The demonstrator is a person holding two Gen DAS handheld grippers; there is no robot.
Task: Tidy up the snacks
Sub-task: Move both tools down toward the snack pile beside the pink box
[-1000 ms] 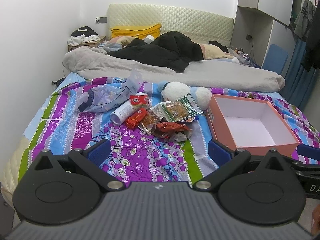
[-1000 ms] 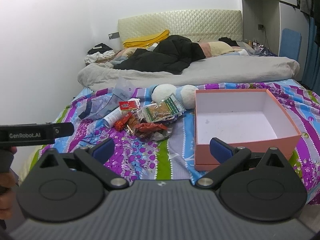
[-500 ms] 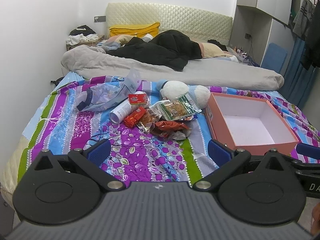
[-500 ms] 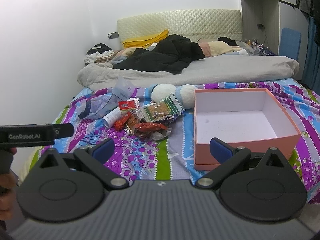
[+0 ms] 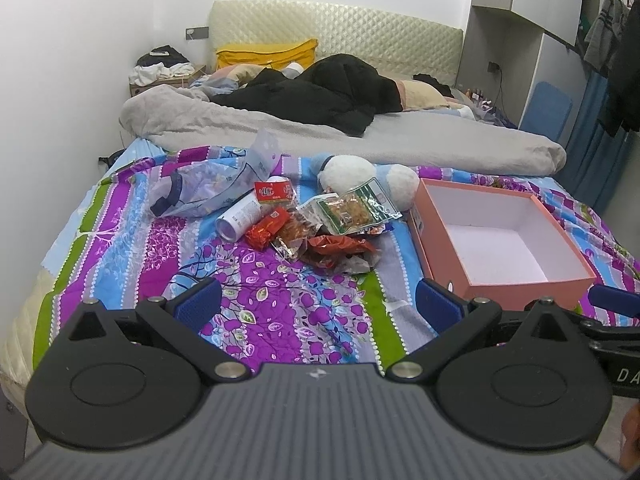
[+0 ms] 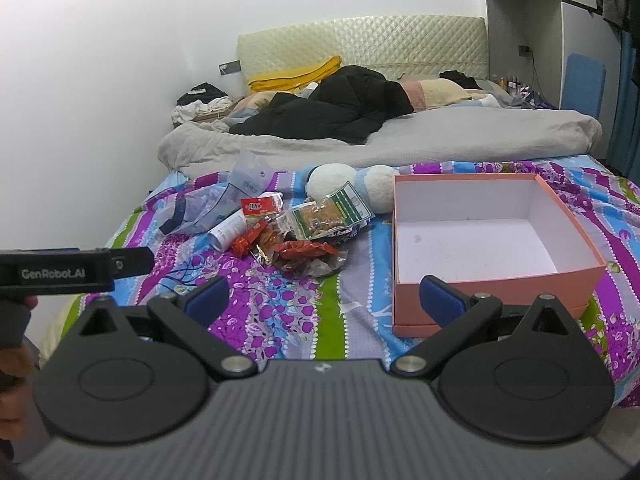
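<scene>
Purple-striped floral bedsheet (image 5: 132,256) covers the near half of the bed, with a grey blanket (image 5: 420,140) rolled across behind it and a black garment (image 5: 320,96) heaped beyond that, near the quilted headboard (image 5: 360,40). Salmon-pink box (image 5: 560,280), open-topped with a white interior, sits on the sheet at the right, nothing inside it. White plush toy (image 5: 348,170) lies just left of the box's far corner. Crumpled clear plastic bag (image 5: 200,192) lies at the left edge of the snack pile (image 6: 296,232). Pile sits on the sheet between bag and box, well clear of both grippers: white cylindrical container (image 5: 240,220) on its side, green-edged clear packet (image 5: 352,212) leaning against the plush toy, dark red wrapper (image 5: 340,246) nearest the cameras, red wrapped snack (image 5: 268,232) touching the container, small red and white carton (image 5: 274,192) on top at the back. Left gripper (image 5: 318,304) held low and level over the foot of the bed, pointing up the bed toward the pile, blue-padded jaws wide apart, holding nothing. Right gripper (image 6: 324,300) held level beside it to the right, likewise aimed along the sheet, jaws wide apart, right fingertip (image 6: 440,300) in front of the box's near wall. Left gripper's black body shows at the left edge of the right wrist view, with part of the holding hand (image 6: 16,364) below it.
</scene>
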